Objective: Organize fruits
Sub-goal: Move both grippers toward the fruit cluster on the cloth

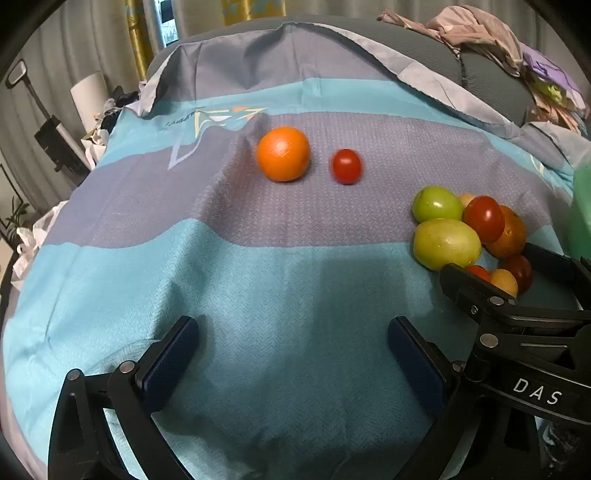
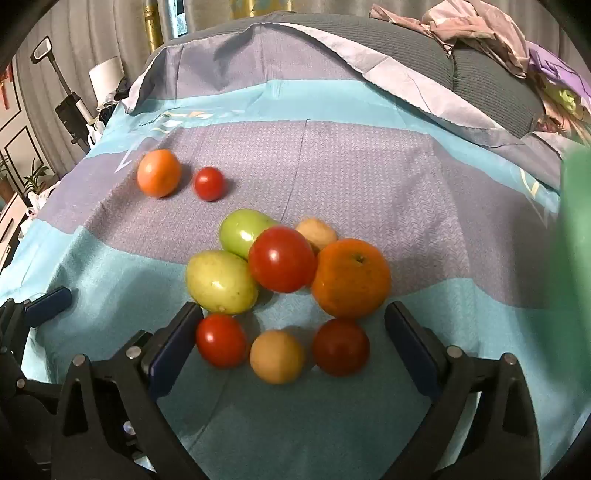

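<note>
A pile of fruit lies on the blue and grey sheet [image 2: 369, 177]: an orange [image 2: 351, 277], a red tomato [image 2: 282, 258], a yellow-green fruit [image 2: 221, 281] and a green one [image 2: 245, 232]. My right gripper [image 2: 293, 332] is open just above the pile's near side. Between its fingers lie a small red tomato [image 2: 220, 339], a tan fruit [image 2: 277, 356] and a dark red tomato [image 2: 340, 347], none of them pressed. Farther left, a second orange [image 1: 283, 154] and a small tomato [image 1: 346, 166] sit side by side. My left gripper [image 1: 293, 354] is open over bare sheet, with nothing between its fingers.
A blurred green object [image 2: 576, 229] stands close at the right edge. Crumpled clothes [image 1: 480, 33] are heaped at the back right on a grey cushion [image 2: 480, 74]. The sheet's left side drops off toward a floor cleaner [image 2: 70, 107] and clutter. My right gripper [image 1: 491, 260] shows in the left wrist view.
</note>
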Available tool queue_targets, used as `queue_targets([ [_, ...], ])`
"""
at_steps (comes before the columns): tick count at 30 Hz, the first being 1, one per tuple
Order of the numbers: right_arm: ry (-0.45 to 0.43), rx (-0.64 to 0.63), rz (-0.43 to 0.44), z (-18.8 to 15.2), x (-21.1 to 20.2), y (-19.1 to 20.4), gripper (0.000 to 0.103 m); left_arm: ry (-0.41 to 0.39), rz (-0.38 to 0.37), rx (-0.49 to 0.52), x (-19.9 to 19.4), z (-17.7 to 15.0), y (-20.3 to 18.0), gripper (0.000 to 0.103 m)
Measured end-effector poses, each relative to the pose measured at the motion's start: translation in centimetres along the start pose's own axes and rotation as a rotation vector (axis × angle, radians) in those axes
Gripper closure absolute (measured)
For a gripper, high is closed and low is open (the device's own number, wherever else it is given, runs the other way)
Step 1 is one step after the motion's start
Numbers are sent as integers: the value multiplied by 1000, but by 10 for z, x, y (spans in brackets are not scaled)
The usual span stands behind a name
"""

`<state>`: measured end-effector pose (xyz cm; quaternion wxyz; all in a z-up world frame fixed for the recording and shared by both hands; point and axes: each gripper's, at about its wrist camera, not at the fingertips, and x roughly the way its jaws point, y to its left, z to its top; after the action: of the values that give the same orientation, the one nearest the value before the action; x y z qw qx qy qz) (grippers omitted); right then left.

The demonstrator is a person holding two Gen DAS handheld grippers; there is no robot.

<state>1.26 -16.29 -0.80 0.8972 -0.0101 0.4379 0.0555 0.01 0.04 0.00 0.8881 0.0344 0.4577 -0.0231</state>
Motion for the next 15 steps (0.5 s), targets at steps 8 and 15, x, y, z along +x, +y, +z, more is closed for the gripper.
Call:
queue_targets([
  [8,-3,2,3,0,-1,0,4,5,9,6,0,0,0,1],
  [15,-5,4,4,-1,-1,-3,4,25,6,11,2,-3,-1,1],
])
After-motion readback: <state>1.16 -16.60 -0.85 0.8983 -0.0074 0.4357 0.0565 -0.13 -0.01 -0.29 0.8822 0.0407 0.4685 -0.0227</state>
